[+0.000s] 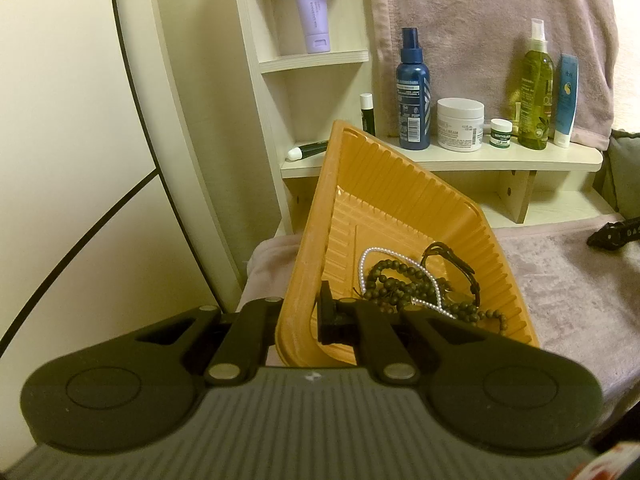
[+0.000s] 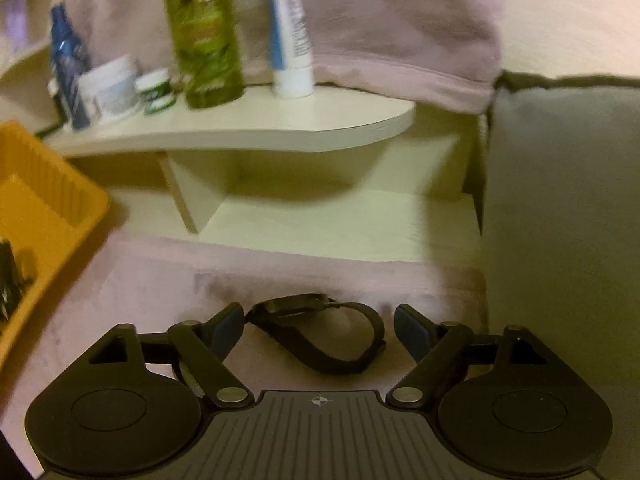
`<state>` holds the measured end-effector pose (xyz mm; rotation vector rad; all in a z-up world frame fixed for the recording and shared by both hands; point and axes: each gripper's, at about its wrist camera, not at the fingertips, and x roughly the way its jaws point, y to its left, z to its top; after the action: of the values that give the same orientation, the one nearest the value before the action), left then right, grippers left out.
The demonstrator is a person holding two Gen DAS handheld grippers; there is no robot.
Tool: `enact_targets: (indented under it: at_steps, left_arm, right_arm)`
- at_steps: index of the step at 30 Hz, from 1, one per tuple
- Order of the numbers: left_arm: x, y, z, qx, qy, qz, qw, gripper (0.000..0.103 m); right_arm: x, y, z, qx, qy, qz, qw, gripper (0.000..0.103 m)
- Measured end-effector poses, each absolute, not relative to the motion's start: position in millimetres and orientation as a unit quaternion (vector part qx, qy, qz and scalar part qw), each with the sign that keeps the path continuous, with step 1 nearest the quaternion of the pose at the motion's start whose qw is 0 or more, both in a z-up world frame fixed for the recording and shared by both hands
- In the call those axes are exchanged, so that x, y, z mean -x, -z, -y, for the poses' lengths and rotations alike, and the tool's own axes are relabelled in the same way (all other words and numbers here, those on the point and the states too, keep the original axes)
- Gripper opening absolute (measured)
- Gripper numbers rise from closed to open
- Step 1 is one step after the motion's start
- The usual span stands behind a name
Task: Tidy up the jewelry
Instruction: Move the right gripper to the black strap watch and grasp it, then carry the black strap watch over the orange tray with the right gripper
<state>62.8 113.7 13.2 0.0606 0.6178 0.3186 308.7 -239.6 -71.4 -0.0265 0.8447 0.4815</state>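
The pink cloth (image 2: 160, 280) covers the surface, and everything else sits around the orange tray (image 1: 400, 184). Behind the tray stands a pale wooden shelf (image 1: 520, 160) w/ toiletries: a blue spray bottle (image 1: 413, 92), a white cream jar (image 1: 460, 123), a green bottle (image 1: 534, 92), a small green-label pot (image 1: 501, 133).

The tray is tilted, its far corner raised toward the shelf, its near left rim pinched in the left gripper (image 1: 298, 322): one finger outside the wall, the other inside, jaws closed down on the plastic. Inside the tray, piled at the low end, lie dark wooden beads (image 1: 400, 280), a thin pearl strand (image 1: 366, 264) looped over them and a black leather cord (image 1: 448, 256) (all tangled together).

To the right of the tray, on the cloth, lies a dark watch (image 2: 320, 332) w/ its strap curled. The right gripper (image 2: 319, 326) has its jaws spread wide, one finger (image 2: 228, 328) on each side of the watch, apparently not touching it (view is blurred).
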Motion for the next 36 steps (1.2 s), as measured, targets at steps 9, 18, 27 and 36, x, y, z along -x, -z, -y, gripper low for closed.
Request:
enact_targets:
  at_steps: [9,18,27,36]
  left_arm:
    - [-63.7,-12.9,-113.4,-0.03,-0.158,-0.303,0.939,0.005]
    - [-63.3,-12.9,-114.1,-0.029,-0.158,-0.303,0.939,0.005]
    - [-63.1,-13.0,-113.9,-0.029,-0.157,-0.302,0.94,0.005]
    - [-63.6,-13.2,-112.8,-0.028,-0.157,-0.302,0.94,0.005]
  right_arm:
    - [-299.9,79.0,229.1,0.048,-0.229,-0.401,0.886,0.064]
    - [-276.7,73.8,233.0,0.059,-0.233,-0.393,0.887,0.038]
    - [-248.3,60.0,241.9,0.053,-0.237,-0.38,0.893,0.036]
    - [-222.6,38.4,242.1,0.049,-0.263,-0.362,0.893,0.034]
